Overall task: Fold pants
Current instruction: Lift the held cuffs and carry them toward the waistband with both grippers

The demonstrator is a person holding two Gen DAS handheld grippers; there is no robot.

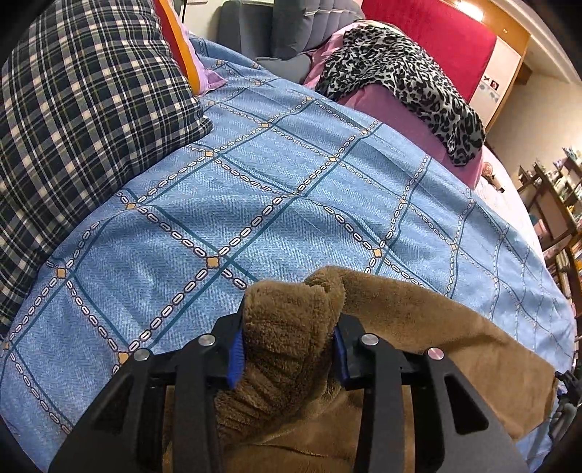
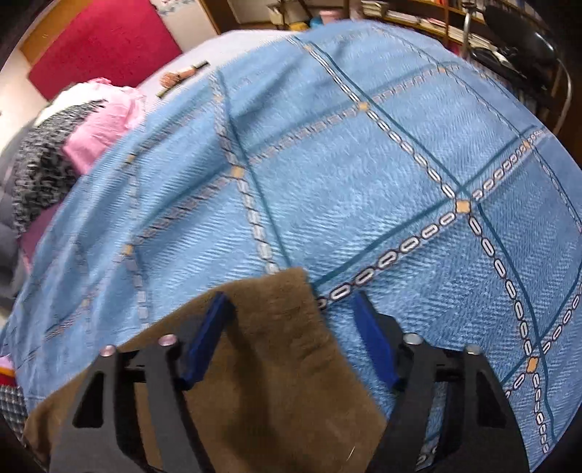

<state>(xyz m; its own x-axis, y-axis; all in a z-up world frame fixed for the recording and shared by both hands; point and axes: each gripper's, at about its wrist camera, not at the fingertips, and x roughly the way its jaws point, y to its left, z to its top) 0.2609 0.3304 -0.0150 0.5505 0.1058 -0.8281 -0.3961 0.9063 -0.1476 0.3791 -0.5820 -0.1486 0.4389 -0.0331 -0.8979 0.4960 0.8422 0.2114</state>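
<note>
Brown fleece pants (image 1: 418,327) lie on a blue patterned bedspread (image 1: 254,174). In the left wrist view my left gripper (image 1: 287,345) is shut on a bunched, ribbed part of the pants (image 1: 287,327), with fabric filling the gap between the blue pads. In the right wrist view my right gripper (image 2: 291,327) is open, its fingers standing either side of a flat corner of the pants (image 2: 283,327) that lies on the bedspread (image 2: 363,174). The rest of the pants runs under both grippers, out of sight.
A dark plaid pillow (image 1: 80,120) sits at the left. A leopard-print cloth (image 1: 400,80) lies over pink bedding (image 1: 385,109) at the back right, before a red headboard (image 1: 429,40). Shelves (image 2: 418,18) and a chair (image 2: 520,43) stand beyond the bed's far edge.
</note>
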